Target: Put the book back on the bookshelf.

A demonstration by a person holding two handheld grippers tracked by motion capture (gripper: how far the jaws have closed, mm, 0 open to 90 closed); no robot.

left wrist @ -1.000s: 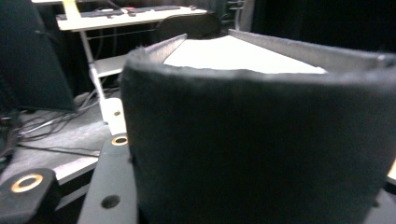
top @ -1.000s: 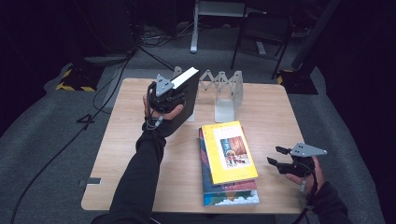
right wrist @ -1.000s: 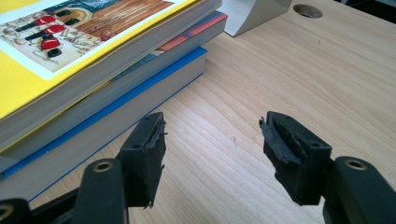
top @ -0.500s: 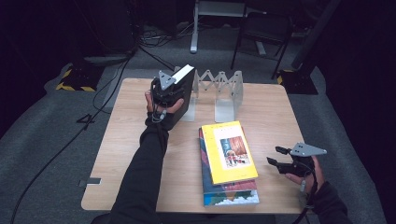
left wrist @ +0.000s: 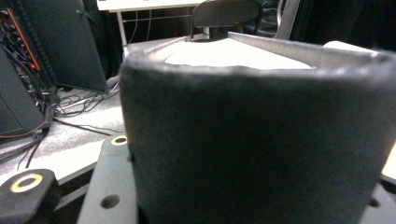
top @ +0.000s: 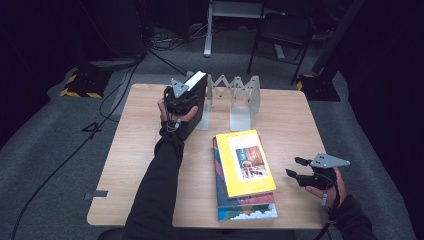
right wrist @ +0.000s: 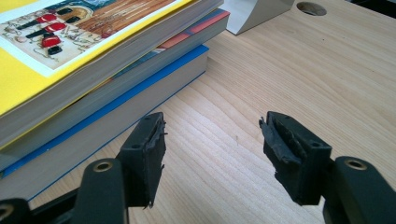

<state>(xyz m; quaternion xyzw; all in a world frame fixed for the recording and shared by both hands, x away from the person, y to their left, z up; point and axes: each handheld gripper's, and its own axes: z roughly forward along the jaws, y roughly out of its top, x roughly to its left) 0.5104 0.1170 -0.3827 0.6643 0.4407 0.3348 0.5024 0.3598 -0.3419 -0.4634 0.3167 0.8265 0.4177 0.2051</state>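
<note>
High view: black book clamped in left hand-held gripper.

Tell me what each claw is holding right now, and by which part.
The left claw grips a thick black book by its spine, upright at the metal book rack. The right claw is open over the table, holding nothing.

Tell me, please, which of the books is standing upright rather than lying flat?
The black book, gripped by the left gripper beside the metal rack; the yellow book and those beneath lie stacked flat.
</note>
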